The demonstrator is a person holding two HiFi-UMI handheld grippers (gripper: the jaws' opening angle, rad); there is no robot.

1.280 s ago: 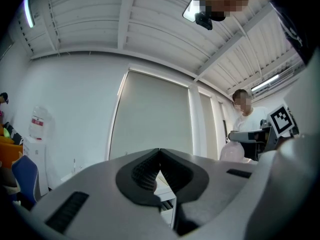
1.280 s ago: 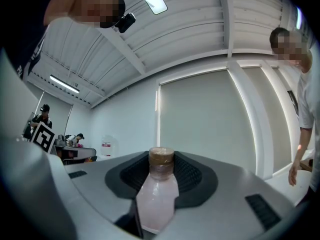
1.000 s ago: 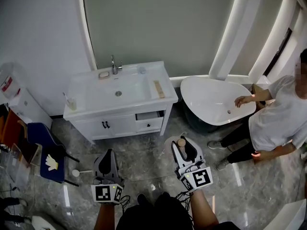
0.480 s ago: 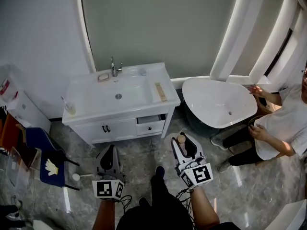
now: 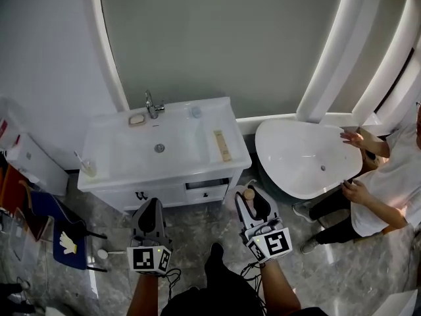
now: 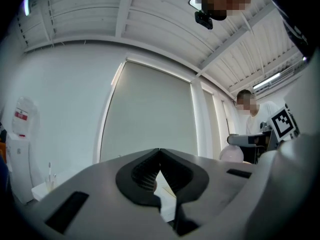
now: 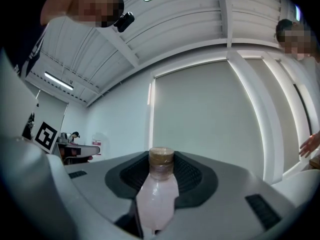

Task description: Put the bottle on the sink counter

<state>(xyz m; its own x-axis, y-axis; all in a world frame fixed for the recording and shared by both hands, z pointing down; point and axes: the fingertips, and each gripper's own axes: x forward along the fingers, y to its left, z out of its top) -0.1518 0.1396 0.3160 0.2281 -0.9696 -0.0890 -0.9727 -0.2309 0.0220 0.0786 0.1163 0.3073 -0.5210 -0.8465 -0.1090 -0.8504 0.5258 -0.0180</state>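
Observation:
A pale pink bottle point(image 7: 156, 194) with a tan cap stands upright between the jaws of my right gripper point(image 7: 161, 179), which is shut on it. From the head view the bottle's cap point(image 5: 248, 193) shows at the tip of my right gripper point(image 5: 252, 206), just in front of the white sink counter point(image 5: 227, 164) and near its right end. To the left, my left gripper point(image 5: 150, 214) is held before the cabinet front; its jaws meet with nothing between them. The left gripper point(image 6: 159, 170) points up over the counter.
The counter holds a basin point(image 5: 158, 145), a faucet point(image 5: 150, 104), a soap dish point(image 5: 136, 118), a long wooden piece point(image 5: 223, 145) and a cup with a toothbrush point(image 5: 85, 168). A white bathtub point(image 5: 308, 158) and a crouching person point(image 5: 387, 189) are at right. A blue chair point(image 5: 66, 239) stands at left.
I have come closer to the sink cabinet, which now sits lower and nearer in the head view. Both grippers keep their hold and pose; the person by the tub has shifted right.

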